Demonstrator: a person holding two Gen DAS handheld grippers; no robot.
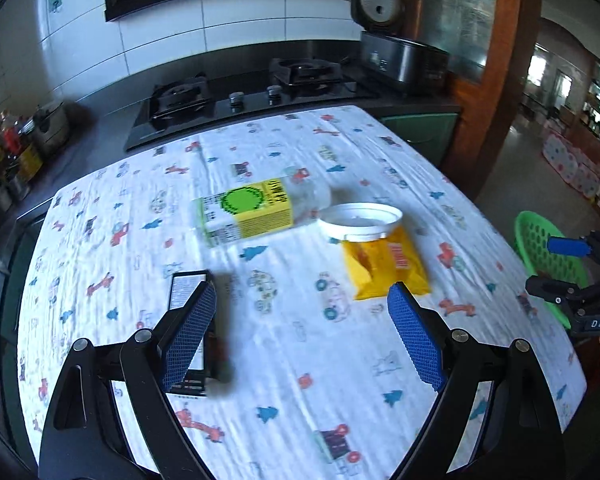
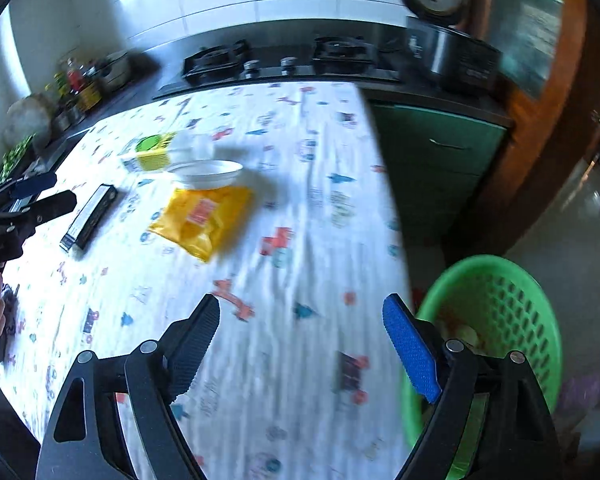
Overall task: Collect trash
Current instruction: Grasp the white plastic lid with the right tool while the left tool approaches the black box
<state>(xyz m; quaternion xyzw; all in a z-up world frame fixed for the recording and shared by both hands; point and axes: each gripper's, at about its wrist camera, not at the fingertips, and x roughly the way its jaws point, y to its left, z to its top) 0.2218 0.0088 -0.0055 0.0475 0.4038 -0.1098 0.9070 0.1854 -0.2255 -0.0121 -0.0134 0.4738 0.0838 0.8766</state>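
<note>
Trash lies on a table under a white cartoon-print cloth (image 1: pixel 300 360): a clear plastic bottle with a yellow-green label (image 1: pixel 252 210) on its side, a white round lid (image 1: pixel 360 220), a yellow snack bag (image 1: pixel 384 266) and a flat black box (image 1: pixel 188 292). My left gripper (image 1: pixel 300 300) hovers open over the cloth, its left finger in front of the black box, nothing between the fingers. My right gripper (image 2: pixel 300 312) is open and empty near the table's right edge, beside a green mesh basket (image 2: pixel 496 308). The same bag (image 2: pixel 204 216), lid (image 2: pixel 208 172), bottle (image 2: pixel 156 152) and box (image 2: pixel 90 216) show in the right wrist view.
A gas hob (image 1: pixel 244 92) and a rice cooker (image 1: pixel 400 56) with raised lid stand on the dark counter behind the table. Jars and a pot (image 1: pixel 28 136) crowd the counter's left end. A green cabinet (image 2: pixel 432 160) and wooden door frame (image 2: pixel 540 120) stand right of the table.
</note>
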